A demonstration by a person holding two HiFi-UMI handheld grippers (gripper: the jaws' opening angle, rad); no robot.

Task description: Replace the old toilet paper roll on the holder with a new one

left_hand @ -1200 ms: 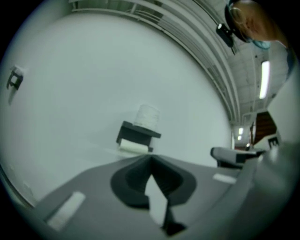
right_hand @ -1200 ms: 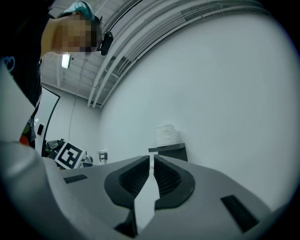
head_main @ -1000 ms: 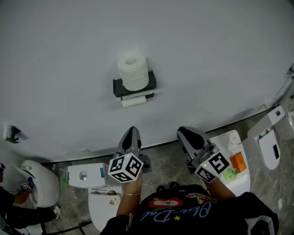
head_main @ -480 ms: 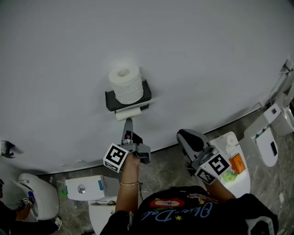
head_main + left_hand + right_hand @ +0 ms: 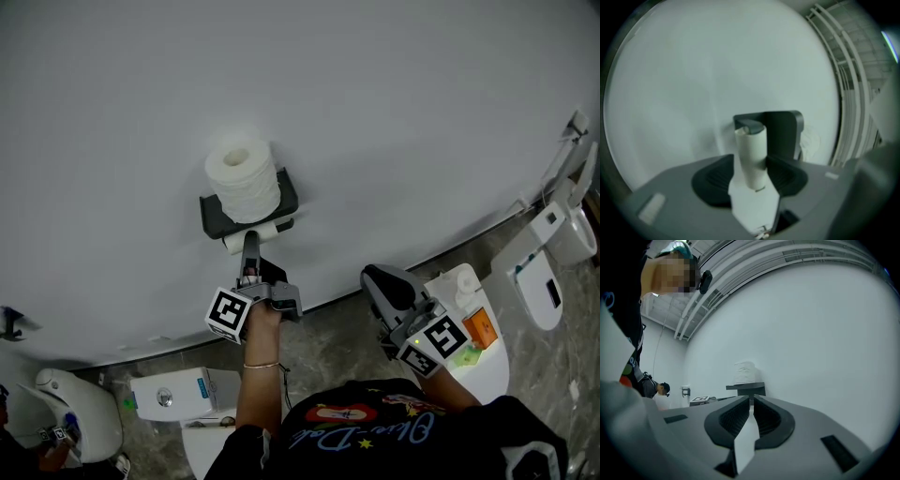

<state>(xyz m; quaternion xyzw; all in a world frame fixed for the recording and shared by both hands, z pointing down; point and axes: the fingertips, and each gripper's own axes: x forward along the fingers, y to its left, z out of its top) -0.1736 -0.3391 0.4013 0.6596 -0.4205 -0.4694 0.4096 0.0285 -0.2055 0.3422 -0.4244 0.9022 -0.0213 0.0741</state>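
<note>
1. Here the left gripper had just been opening its jaws, which stood wide either side of the nearly spent roll without gripping it.
2. That roll hung under the black wall holder; a full roll stood on top.
3. The right gripper was closed, empty, well apart.

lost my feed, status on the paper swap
Left gripper jaws just opened, old roll between them, on the holder. Right gripper shut, empty, off to the side. Spare full roll atop holder. Nothing blocking.
</note>
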